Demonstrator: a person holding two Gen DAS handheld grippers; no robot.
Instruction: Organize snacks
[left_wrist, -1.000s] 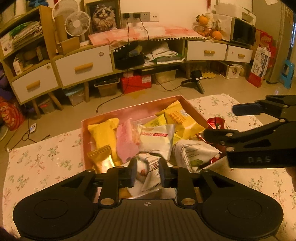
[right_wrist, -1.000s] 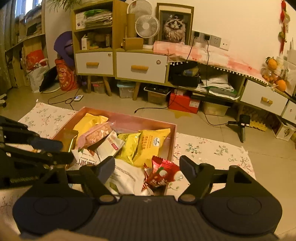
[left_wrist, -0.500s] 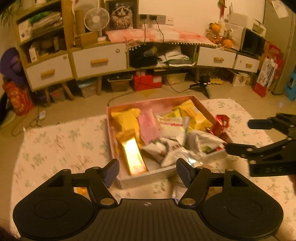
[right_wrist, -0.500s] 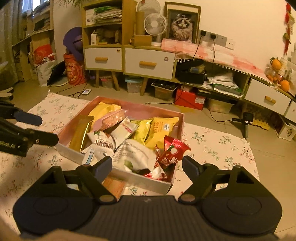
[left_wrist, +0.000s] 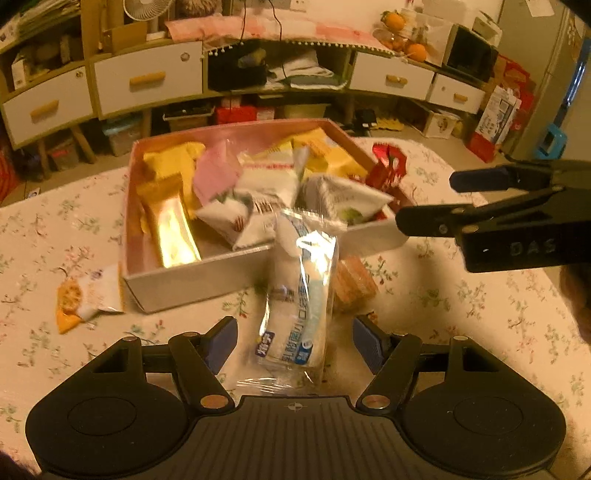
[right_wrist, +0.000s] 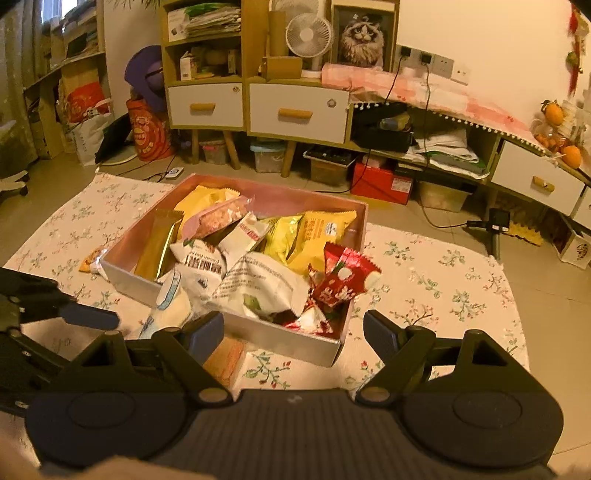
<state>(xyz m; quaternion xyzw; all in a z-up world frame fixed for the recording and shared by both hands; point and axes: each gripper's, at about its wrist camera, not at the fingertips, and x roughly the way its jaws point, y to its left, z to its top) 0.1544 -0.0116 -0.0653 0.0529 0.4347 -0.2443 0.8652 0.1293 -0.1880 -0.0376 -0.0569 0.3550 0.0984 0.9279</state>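
Left claw (left_wrist: 294, 339) spread wide, just opened; clear blue-and-white packet (left_wrist: 299, 299) between pads, ungripped, leaning on front wall of snack box (left_wrist: 192, 282). Right claw (right_wrist: 293, 328) wide, empty, near box front corner. Box crammed with packets, on floral cloth (left_wrist: 461, 306). Orange packet (left_wrist: 79, 299) on cloth left of box.
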